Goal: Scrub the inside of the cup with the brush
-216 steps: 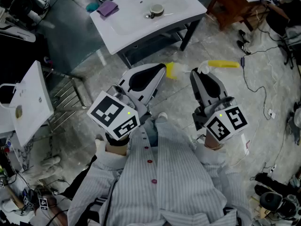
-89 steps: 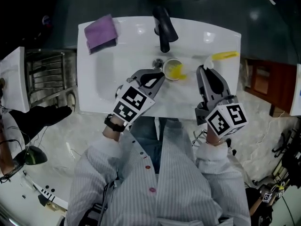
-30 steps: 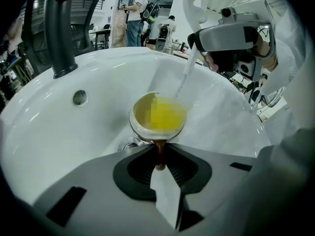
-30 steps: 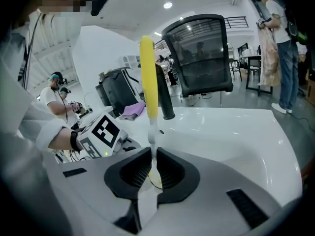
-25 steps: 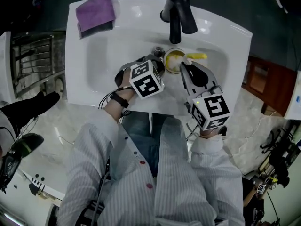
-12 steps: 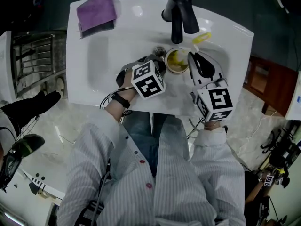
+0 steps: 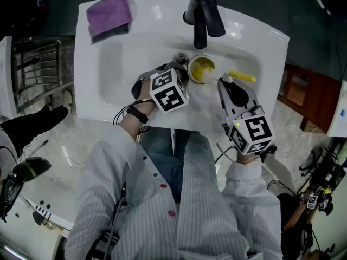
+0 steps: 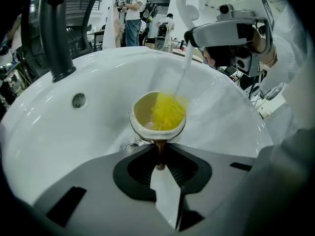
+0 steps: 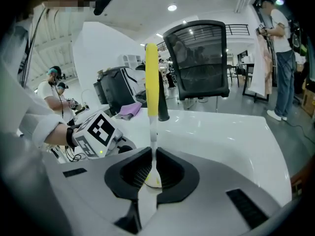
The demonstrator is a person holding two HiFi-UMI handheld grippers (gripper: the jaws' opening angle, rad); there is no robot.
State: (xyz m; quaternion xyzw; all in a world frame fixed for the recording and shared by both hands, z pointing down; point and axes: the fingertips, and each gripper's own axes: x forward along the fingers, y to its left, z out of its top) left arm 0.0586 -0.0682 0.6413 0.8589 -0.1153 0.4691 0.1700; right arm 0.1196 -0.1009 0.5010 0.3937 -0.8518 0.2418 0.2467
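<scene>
A small cream cup (image 7: 201, 69) stands in the white sink basin (image 7: 119, 58), just in front of the black faucet (image 7: 201, 15). My left gripper (image 7: 182, 76) is shut on the cup's brown handle (image 8: 158, 154). The cup (image 8: 157, 114) holds the brush's yellow bristles (image 8: 167, 111). My right gripper (image 7: 225, 84) is to the cup's right, shut on the brush's white shaft (image 9: 153, 146). The yellow brush handle (image 7: 242, 77) sticks out to the right. In the right gripper view that handle (image 9: 151, 77) rises from the gripper (image 9: 153, 175).
A purple cloth (image 7: 110, 14) lies on the sink's back left corner. The drain (image 7: 181, 58) sits left of the cup, and an overflow hole (image 8: 78, 100) shows in the basin wall. A black office chair (image 9: 197, 63) and people stand beyond the sink.
The brush handle has swung from pointing toward the faucet to pointing right, and my right gripper has shifted back toward me. Cup and left gripper stay put.
</scene>
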